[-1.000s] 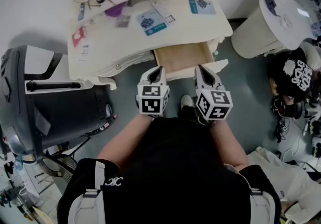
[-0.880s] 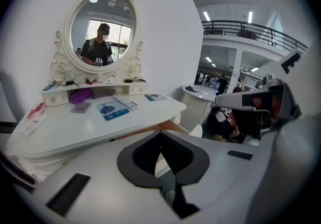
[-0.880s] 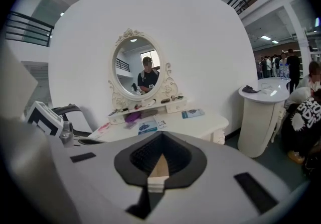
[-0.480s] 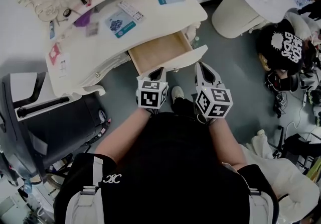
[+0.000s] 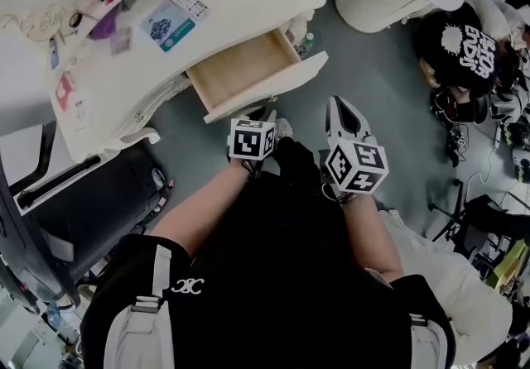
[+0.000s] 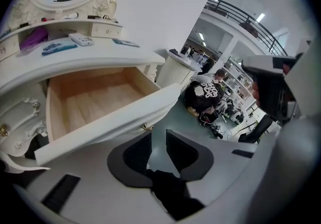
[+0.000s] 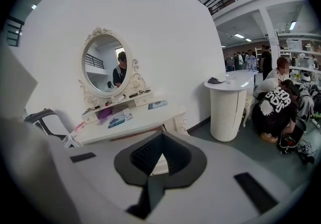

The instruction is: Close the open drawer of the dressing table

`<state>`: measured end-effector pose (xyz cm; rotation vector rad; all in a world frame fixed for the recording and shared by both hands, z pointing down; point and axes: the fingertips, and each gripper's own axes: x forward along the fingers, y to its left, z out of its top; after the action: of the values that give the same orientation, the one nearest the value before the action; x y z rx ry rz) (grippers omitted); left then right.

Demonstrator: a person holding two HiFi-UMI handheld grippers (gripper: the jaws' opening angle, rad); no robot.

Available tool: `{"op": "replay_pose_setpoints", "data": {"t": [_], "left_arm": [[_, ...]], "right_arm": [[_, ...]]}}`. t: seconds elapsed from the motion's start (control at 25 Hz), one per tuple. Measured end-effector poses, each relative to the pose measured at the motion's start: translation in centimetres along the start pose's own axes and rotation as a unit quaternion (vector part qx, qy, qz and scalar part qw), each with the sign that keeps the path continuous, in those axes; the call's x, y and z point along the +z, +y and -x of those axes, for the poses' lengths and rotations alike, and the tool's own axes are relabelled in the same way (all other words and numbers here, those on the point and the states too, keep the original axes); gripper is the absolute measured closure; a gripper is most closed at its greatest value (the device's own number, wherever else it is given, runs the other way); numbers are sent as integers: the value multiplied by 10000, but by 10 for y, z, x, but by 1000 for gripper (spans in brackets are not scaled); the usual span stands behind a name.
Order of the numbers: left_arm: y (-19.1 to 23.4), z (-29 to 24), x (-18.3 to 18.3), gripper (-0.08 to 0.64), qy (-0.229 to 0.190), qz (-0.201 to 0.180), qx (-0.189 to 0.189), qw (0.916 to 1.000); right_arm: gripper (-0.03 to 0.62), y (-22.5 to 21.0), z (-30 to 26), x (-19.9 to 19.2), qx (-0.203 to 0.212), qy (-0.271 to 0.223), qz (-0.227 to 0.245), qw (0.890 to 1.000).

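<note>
Drawer [image 5: 245, 69] stands wide open under the bench [image 5: 265, 3], bare wood inside, so probably light and easy to slide. Its stiff white front by the knob [image 6: 146, 127] looks like the spot to push. Left tool [image 6: 158, 135] hovers just before it, slightly parted and empty. Right tool [image 7: 161, 137] is pinched closed on nothing.

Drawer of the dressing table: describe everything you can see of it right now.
The drawer is pulled far out of the cream dressing table. Its inside is pale bare wood and looks empty. The curved cream front carries a small brass-looking knob. It sits level, and nothing is seen touching it.
</note>
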<state>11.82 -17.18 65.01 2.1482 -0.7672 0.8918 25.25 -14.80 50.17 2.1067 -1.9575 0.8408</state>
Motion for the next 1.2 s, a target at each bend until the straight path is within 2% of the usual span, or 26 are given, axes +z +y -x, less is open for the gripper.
{"op": "replay_pose_setpoints", "data": {"t": [0.16, 0.32, 0.44, 0.72, 1.2], "left_arm": [[5, -26, -9, 485, 149, -42, 247, 9996], [14, -50, -13, 483, 284, -522, 822, 9948], [20, -63, -17, 483, 339, -652, 1175, 9904], [28, -73, -18, 485, 329, -785, 1333, 9874], [63, -78, 14, 486, 115, -296, 1805, 9831]], "right_arm": [[581, -14, -1, -4, -91, 112, -43, 9999], [581, -25, -6, -3, -115, 202, 8, 9997], [581, -29, -11, 0, -70, 250, 89, 9996], [581, -33, -35, 13, 183, 337, 244, 9990], [581, -33, -75, 38, 697, 409, 566, 9951]]}}
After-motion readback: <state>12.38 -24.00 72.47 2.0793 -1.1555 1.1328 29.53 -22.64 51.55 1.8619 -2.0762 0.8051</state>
